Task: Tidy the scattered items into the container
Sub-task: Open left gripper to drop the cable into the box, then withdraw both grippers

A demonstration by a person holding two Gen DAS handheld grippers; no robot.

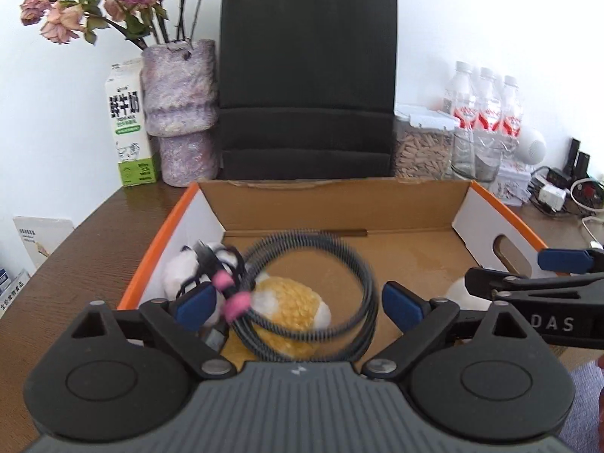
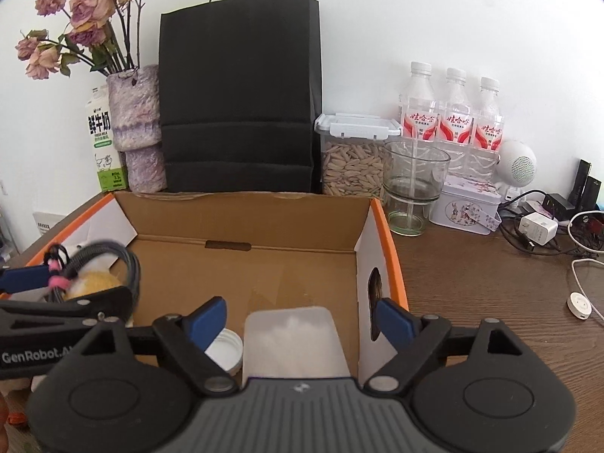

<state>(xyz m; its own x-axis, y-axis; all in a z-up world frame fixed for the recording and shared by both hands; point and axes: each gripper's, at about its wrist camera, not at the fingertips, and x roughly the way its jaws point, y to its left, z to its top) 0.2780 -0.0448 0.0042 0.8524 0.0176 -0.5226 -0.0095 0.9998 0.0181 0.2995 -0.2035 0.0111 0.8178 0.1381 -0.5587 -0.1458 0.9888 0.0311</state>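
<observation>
An open cardboard box with orange outer walls [image 1: 158, 249] [image 2: 394, 253] stands on the brown table. My left gripper [image 1: 298, 302] is open over its left half. A coiled grey cable [image 1: 332, 249] with pink ties is blurred between the pads, its tied end by the left pad. Under it lie a yellow-and-white knitted toy [image 1: 290, 302] and a white plush item [image 1: 181, 268]. My right gripper [image 2: 300, 321] is open over the right half. A frosted white plastic pack [image 2: 294, 339] lies between its pads, untouched, beside a white cap [image 2: 226, 349].
Behind the box stand a black paper bag [image 2: 241, 94], a purple vase with dried roses [image 2: 139, 128], a milk carton [image 2: 102, 143], a seed jar [image 2: 351, 162], a glass [image 2: 413, 185], three water bottles [image 2: 455, 113] and a tin [image 2: 468, 207]. Chargers and cables [image 2: 536, 230] lie at the right.
</observation>
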